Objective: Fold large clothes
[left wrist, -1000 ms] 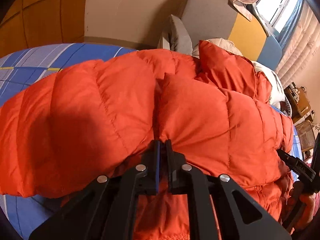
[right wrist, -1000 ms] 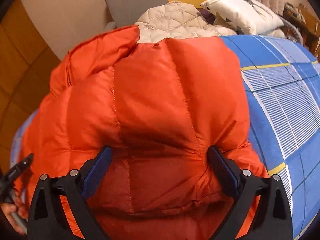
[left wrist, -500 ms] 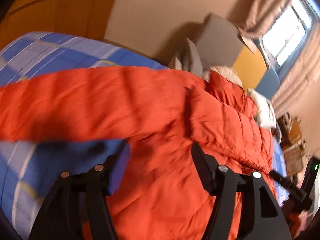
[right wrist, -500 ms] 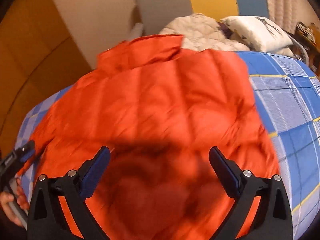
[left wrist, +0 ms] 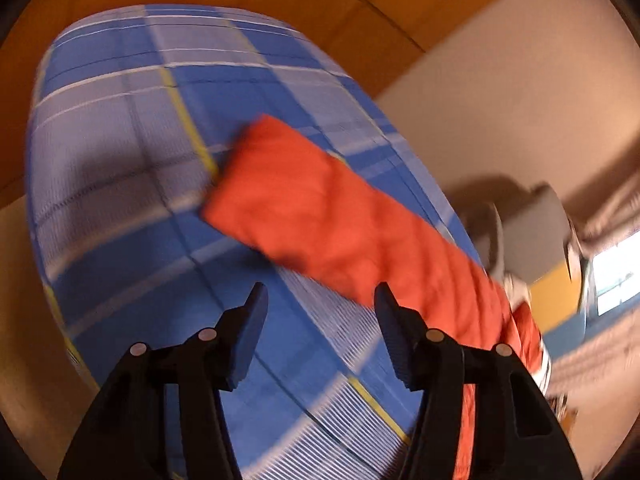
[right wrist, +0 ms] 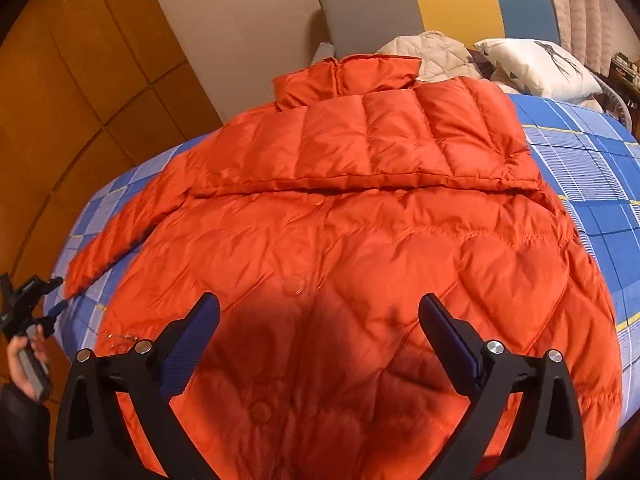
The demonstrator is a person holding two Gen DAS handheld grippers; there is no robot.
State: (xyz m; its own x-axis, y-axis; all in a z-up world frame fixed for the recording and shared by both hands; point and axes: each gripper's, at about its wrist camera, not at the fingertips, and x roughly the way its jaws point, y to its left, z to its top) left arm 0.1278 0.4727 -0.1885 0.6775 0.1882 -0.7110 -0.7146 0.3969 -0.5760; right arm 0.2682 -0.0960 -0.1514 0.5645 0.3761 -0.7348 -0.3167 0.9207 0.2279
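An orange down jacket [right wrist: 360,240] lies spread front-up on the blue checked bed [right wrist: 592,168]. One sleeve [right wrist: 400,148] is folded across the chest. The other sleeve [left wrist: 320,216] stretches out flat over the sheet toward the bed's left side. My right gripper [right wrist: 320,320] hovers open above the jacket's lower front, holding nothing. My left gripper [left wrist: 320,316] is over bare sheet just short of the outstretched sleeve's cuff. Its jaws are closing and nothing is between them. In the right wrist view the left gripper [right wrist: 56,294] shows at the far left, held by a hand [right wrist: 24,356].
A white pillow [right wrist: 536,64] and a beige quilted garment [right wrist: 432,52] lie at the head of the bed, against a grey, yellow and blue headboard [right wrist: 368,4]. Orange-brown wall panels [right wrist: 80,60] run along the bed's left side.
The left gripper has let go of the jacket, opened and swung out to the left over the sleeve. The right gripper has drawn back, and the jacket now lies flat.
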